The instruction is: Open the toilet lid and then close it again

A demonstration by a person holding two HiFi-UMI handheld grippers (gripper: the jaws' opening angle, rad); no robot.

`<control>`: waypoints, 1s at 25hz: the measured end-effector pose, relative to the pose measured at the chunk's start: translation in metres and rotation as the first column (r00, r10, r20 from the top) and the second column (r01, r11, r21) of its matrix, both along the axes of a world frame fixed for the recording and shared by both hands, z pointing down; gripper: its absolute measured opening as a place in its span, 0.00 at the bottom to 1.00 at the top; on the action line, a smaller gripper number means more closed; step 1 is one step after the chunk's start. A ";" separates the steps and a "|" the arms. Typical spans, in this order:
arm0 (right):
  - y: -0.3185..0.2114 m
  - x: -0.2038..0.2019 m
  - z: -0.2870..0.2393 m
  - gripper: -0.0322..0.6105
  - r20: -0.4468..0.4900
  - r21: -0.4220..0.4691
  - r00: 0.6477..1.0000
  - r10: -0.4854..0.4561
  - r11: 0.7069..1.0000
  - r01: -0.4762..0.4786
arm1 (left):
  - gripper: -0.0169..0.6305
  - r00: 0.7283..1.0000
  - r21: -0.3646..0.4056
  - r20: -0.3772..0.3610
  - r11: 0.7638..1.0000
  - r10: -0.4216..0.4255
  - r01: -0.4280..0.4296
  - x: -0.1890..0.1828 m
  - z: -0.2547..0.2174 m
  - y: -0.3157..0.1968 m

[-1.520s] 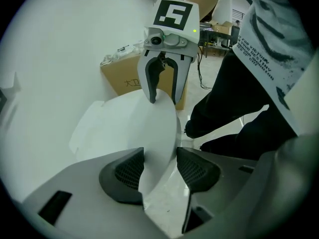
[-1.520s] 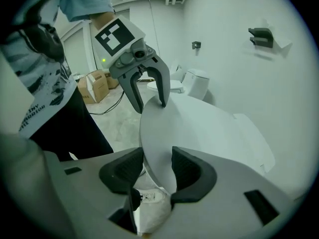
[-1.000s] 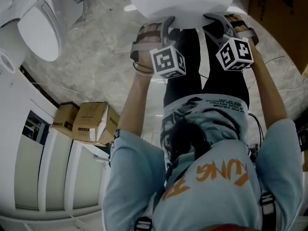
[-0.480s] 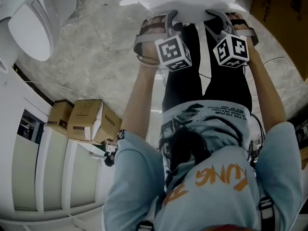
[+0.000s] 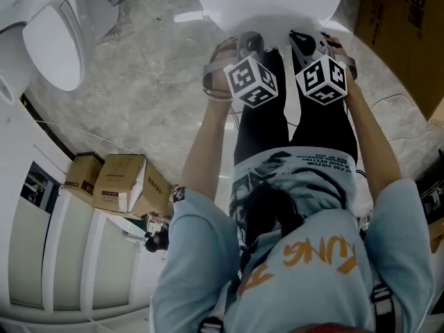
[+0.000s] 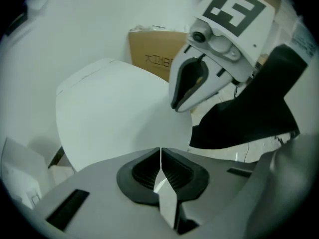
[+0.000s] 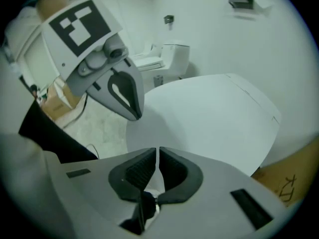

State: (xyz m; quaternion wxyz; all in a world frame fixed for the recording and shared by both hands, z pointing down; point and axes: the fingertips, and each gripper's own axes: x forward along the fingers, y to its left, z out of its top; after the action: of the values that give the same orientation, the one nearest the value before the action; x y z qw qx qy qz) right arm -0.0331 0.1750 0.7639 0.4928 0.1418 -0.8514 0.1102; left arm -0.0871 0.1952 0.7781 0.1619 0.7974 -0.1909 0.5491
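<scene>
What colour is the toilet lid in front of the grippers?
The toilet lid is plain white, with no pattern. It shows clearest in the right gripper view.

A person wears a pale blue short-sleeved T-shirt (image 5: 208, 241) with orange lettering (image 5: 305, 255) toward five o'clock in the head view, a dark print above it, and black trousers (image 5: 312, 123) near the centre. Dark harness straps (image 5: 378, 300), probably buckled, sit at five and seven o'clock. The left gripper (image 6: 160, 156) and right gripper (image 7: 157, 158) are grey with black ribbed pads (image 6: 144, 169). Each carries a white cube (image 5: 253, 80) of black square markers toward twelve o'clock.
</scene>
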 end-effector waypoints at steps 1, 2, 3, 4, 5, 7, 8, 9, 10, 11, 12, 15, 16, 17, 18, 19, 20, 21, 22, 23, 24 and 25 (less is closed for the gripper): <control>-0.002 -0.005 -0.012 0.10 0.032 -0.023 0.998 0.059 0.998 -0.058 | 0.08 0.998 -0.005 -0.019 0.998 -0.063 0.063 -0.002 -0.009 -0.004; -0.005 -0.011 -0.023 0.10 0.064 -0.044 0.992 0.106 0.994 -0.103 | 0.08 0.992 -0.006 -0.039 0.993 -0.122 0.122 -0.004 -0.019 -0.011; -0.010 -0.016 -0.034 0.10 0.092 -0.054 0.986 0.138 0.990 -0.134 | 0.08 0.982 0.002 -0.061 0.983 -0.182 0.182 -0.006 -0.029 -0.021; -0.017 -0.021 -0.043 0.09 0.116 -0.053 0.980 0.159 0.987 -0.154 | 0.07 0.966 0.015 -0.087 0.969 -0.243 0.245 -0.008 -0.040 -0.034; -0.025 -0.024 -0.053 0.08 0.136 -0.048 0.975 0.176 0.984 -0.171 | 0.07 0.946 0.028 -0.117 0.951 -0.303 0.308 -0.011 -0.052 -0.047; -0.039 -0.029 -0.073 0.07 0.173 -0.052 0.960 0.219 0.976 -0.213 | 0.07 0.894 0.052 -0.177 0.903 -0.411 0.425 -0.018 -0.082 -0.071; -0.047 -0.031 -0.086 0.07 0.196 -0.062 0.950 0.244 0.970 -0.237 | 0.07 0.865 0.070 -0.204 0.874 -0.459 0.481 -0.023 -0.098 -0.080; -0.055 -0.034 -0.099 0.07 0.227 -0.076 0.936 0.270 0.963 -0.259 | 0.07 0.831 0.090 -0.230 0.839 -0.507 0.537 -0.029 -0.115 -0.089; -0.064 -0.036 -0.115 0.07 0.262 -0.089 0.919 0.294 0.956 -0.280 | 0.07 0.792 0.108 -0.257 0.798 -0.554 0.594 -0.036 -0.132 -0.097; -0.074 -0.037 -0.131 0.07 0.297 -0.099 0.901 0.316 0.949 -0.300 | 0.06 0.750 0.119 -0.285 0.754 -0.597 0.646 -0.043 -0.149 -0.104; -0.085 -0.038 -0.147 0.07 0.329 -0.105 0.883 0.336 0.942 -0.320 | 0.06 0.710 0.126 -0.314 0.713 -0.630 0.689 -0.049 -0.166 -0.110; -0.113 -0.038 -0.200 0.07 0.407 -0.092 0.833 0.375 0.924 -0.371 | 0.06 0.621 0.144 -0.398 0.622 -0.676 0.770 -0.061 -0.217 -0.126; -0.121 -0.038 -0.217 0.07 0.430 -0.082 0.817 0.383 0.918 -0.387 | 0.06 0.598 0.152 -0.426 0.598 -0.679 0.787 -0.065 -0.235 -0.132; -0.128 -0.038 -0.233 0.07 0.452 -0.071 0.802 0.390 0.912 -0.404 | 0.06 0.577 0.161 -0.453 0.574 -0.680 0.803 -0.068 -0.253 -0.138; -0.135 -0.039 -0.249 0.07 0.473 -0.059 0.787 0.397 0.905 -0.421 | 0.06 0.557 0.171 -0.479 0.551 -0.678 0.817 -0.071 -0.272 -0.145; -0.141 -0.039 -0.264 0.07 0.492 -0.047 0.772 0.403 0.897 -0.439 | 0.06 0.537 0.180 -0.507 0.526 -0.675 0.831 -0.074 -0.290 -0.153; -0.148 -0.040 -0.278 0.07 0.512 -0.036 0.755 0.409 0.889 -0.457 | 0.06 0.517 0.188 -0.534 0.502 -0.669 0.844 -0.077 -0.308 -0.160; -0.155 -0.040 -0.292 0.07 0.531 -0.028 0.737 0.417 0.879 -0.477 | 0.06 0.496 0.194 -0.562 0.478 -0.662 0.857 -0.079 -0.326 -0.168; -0.161 -0.040 -0.306 0.07 0.551 -0.022 0.717 0.426 0.867 -0.497 | 0.06 0.476 0.198 -0.589 0.454 -0.653 0.868 -0.081 -0.344 -0.175; -0.168 -0.041 -0.321 0.07 0.571 -0.017 0.697 0.434 0.855 -0.518 | 0.06 0.457 0.202 -0.615 0.432 -0.643 0.879 -0.083 -0.361 -0.181; -0.175 -0.041 -0.335 0.07 0.591 -0.010 0.677 0.439 0.843 -0.538 | 0.06 0.440 0.205 -0.638 0.411 -0.632 0.888 -0.084 -0.378 -0.187; -0.183 -0.042 -0.351 0.07 0.611 -0.001 0.657 0.441 0.831 -0.557 | 0.06 0.427 0.210 -0.659 0.394 -0.619 0.895 -0.086 -0.395 -0.192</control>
State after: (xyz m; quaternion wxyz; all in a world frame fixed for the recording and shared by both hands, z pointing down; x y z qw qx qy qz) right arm -0.0747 -0.0077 0.4130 0.1393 0.3751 -0.8945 0.1996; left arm -0.1730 0.0028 0.3828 0.2145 0.7262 -0.6438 0.1103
